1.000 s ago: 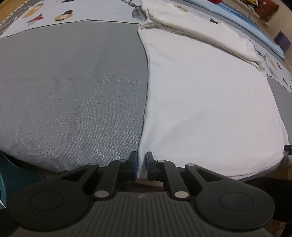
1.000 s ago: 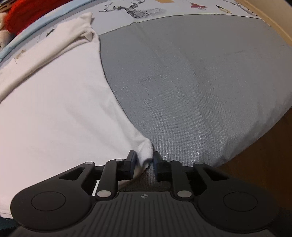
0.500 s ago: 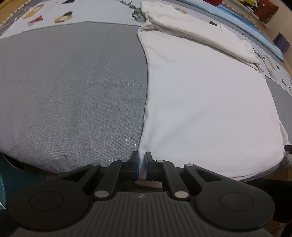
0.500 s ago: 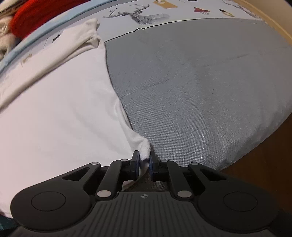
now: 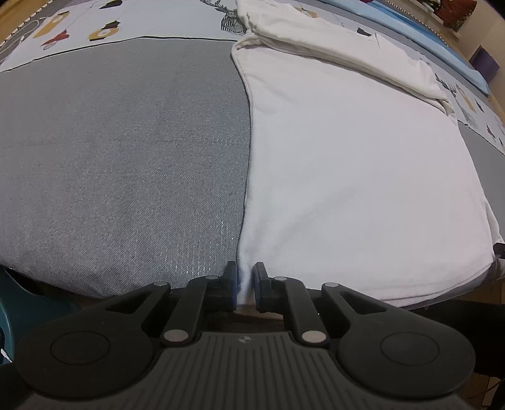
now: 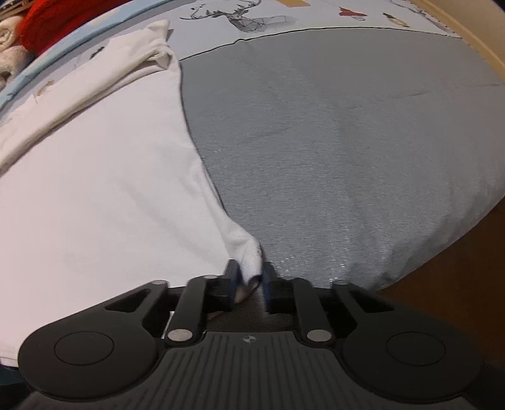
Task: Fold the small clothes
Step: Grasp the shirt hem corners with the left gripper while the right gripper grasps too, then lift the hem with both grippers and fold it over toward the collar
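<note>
Both tongs grip the near hem of the white garment: left tongs pinch its near left corner, right tongs are clamped on its bunched near right corner. It lies spread flat on a grey cloth, its far edge folded over, with a red bundle beyond

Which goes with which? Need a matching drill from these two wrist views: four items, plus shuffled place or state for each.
Items:
1. left gripper
2. right gripper
3. red fabric
4. grey mat

States:
A. bunched at the far left edge
B. pinches the white garment at its near left corner
C. lies under the garment
D. pinches the garment's near right corner

Pairs: 1-B, 2-D, 3-A, 4-C
</note>
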A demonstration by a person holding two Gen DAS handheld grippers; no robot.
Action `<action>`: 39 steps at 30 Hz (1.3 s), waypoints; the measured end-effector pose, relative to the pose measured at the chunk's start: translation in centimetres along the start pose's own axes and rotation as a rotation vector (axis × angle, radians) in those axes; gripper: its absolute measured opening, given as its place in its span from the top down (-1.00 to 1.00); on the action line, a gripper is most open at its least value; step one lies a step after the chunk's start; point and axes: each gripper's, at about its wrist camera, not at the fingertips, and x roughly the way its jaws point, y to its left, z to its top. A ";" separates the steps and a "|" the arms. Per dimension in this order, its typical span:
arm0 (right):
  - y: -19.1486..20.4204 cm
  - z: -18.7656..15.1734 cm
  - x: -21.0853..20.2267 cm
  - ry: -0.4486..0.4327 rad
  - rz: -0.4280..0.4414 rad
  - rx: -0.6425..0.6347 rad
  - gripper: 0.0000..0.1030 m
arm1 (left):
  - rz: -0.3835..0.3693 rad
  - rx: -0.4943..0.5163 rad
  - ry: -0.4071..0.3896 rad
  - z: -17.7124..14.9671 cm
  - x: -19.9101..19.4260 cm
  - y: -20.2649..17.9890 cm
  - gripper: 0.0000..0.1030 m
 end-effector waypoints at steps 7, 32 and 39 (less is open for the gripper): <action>-0.9 0.1 -0.4 -0.025 -0.034 0.043 0.43 | -0.002 -0.015 0.001 -0.1 -0.1 0.1 0.75; -1.1 -0.2 -0.4 -0.038 0.083 0.054 0.82 | -0.002 0.026 -0.043 -0.6 -1.0 -0.4 0.88; -1.6 0.1 -5.9 -0.176 0.198 0.054 0.84 | -0.052 0.095 -0.188 -1.5 -6.9 -0.7 0.90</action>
